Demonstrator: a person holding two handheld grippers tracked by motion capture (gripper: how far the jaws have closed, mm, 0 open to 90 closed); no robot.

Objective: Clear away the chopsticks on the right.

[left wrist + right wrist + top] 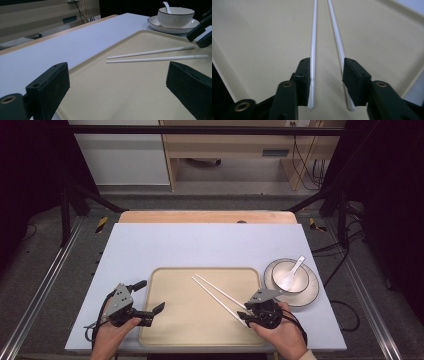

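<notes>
In the high view, a beige tray (200, 320) lies on the pale blue worktop (165, 247), and two white chopsticks (220, 295) lie on it side by side, running from the tray's middle toward its near right corner. The right gripper (248, 316), held in the person's right hand (281, 332), sits at their near ends. To the right of the tray a white bowl (290, 276) with a white spoon (294, 270) in it stands on a dark-rimmed plate (310, 295). The left gripper (149, 300) rests at the tray's left edge, jaws spread wide with nothing between them.

In the left gripper view, its two black jaws stand far apart over the bare tray (120, 97); the chopsticks (155, 55) lie well beyond them, and the bowl (176, 16) stands on its plate (172, 28) past the tray's rim.

In the right gripper view, the right gripper (327, 85) has its jaws parted around the chopsticks' ends. The chopsticks (313, 50) lie flat on the tray (262, 37), each just beside the inner face of one jaw, with a gap between the two sticks. The jaws do not squeeze them together.
</notes>
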